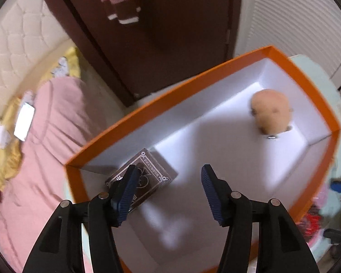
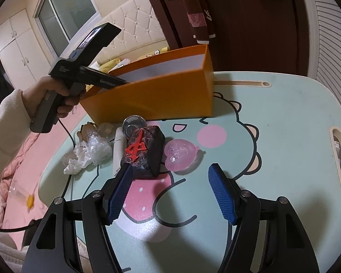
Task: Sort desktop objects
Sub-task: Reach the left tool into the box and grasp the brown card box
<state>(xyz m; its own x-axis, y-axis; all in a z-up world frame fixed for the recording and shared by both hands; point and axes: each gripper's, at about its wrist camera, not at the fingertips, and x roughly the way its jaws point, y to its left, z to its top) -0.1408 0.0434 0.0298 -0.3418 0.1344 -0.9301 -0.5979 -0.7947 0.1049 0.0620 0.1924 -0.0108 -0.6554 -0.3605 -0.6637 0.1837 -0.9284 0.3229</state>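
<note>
The orange box (image 1: 147, 107) has a white inside. A black card case (image 1: 152, 170) lies flat on its floor near the left corner, and a tan plush ball (image 1: 271, 113) sits at the far right end. My left gripper (image 1: 169, 170) hangs open over the box floor with nothing between its pads; its left finger overlaps the card case. In the right wrist view my right gripper (image 2: 170, 170) is open above the table. Just beyond it are a black block with a red character (image 2: 147, 150) and a pink heart-shaped piece (image 2: 181, 152).
Beside the black block lie a white tube (image 2: 117, 150), a round glass jar (image 2: 134, 125), crumpled clear wrap (image 2: 88, 152) and a small figure (image 2: 86, 129). The orange box (image 2: 152, 100) stands at the back of the mint cartoon table (image 2: 272, 136). A pink bed (image 1: 52, 136) lies left.
</note>
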